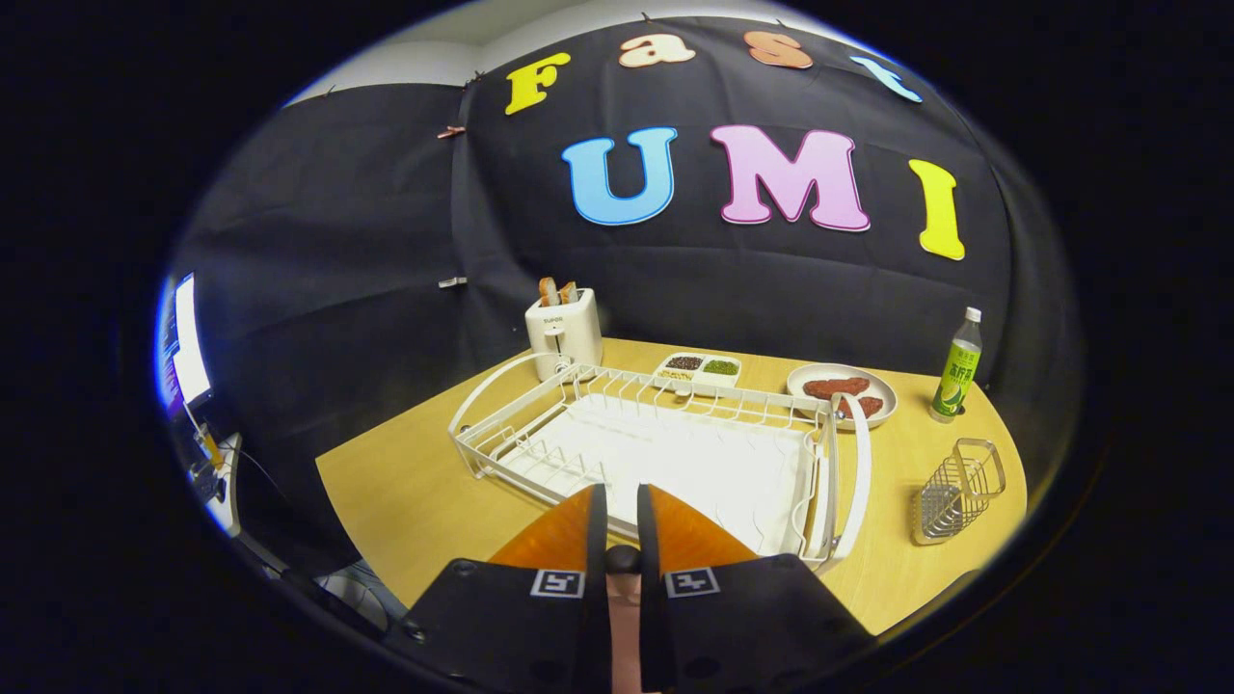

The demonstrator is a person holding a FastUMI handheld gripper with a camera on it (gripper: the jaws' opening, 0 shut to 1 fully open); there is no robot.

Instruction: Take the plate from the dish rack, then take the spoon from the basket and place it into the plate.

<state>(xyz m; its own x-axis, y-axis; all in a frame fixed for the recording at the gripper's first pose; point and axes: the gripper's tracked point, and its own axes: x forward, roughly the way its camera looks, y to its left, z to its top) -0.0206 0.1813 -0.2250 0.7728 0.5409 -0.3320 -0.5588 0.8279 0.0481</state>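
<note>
My gripper (622, 493) hangs over the near edge of the white wire dish rack (656, 453), fingers together with only a thin slit between them. Nothing is held at the tips. The rack's slots hold no plate. A pale plate (882, 384) sits on the wooden table just beyond the rack's far right corner, carrying reddish-brown pieces of food. A small shiny thing that looks like the spoon (845, 409) lies at the plate's near rim. The wire basket (954, 492) stands to the right of the rack, and I see nothing in it.
A white toaster (564, 328) with bread slices stands behind the rack's left end. A divided dish of beans (701, 369) sits behind the rack. A green bottle (956, 371) stands right of the plate. A lit screen (183, 347) is off the table's left side.
</note>
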